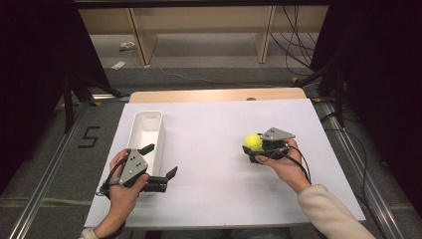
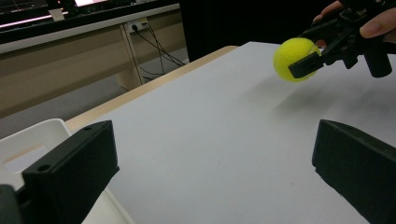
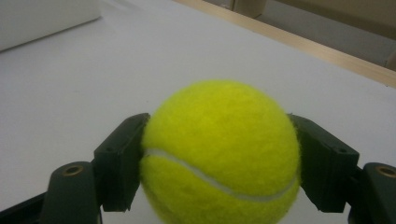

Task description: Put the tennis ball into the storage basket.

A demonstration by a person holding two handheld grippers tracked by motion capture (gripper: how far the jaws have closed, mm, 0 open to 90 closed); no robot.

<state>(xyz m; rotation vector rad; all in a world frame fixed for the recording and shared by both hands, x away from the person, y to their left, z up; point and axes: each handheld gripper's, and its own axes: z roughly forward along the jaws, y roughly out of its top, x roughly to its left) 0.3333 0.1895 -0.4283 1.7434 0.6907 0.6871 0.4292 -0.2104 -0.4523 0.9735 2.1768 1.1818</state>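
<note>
Nearby, bare bench between ball clamped in right claw and empty white bin; left claw apart beside bin.

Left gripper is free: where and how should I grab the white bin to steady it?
Take the white bin by its near long wall with the left gripper, coming from above: the wall is thin and upright, and the open jaws already sit by the near end.

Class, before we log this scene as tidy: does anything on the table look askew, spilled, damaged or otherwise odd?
Nothing stands out. The right gripper holds the tennis ball squarely between its jaws; the white bin sits upright on the white table, and the left gripper is open beside it.
</note>
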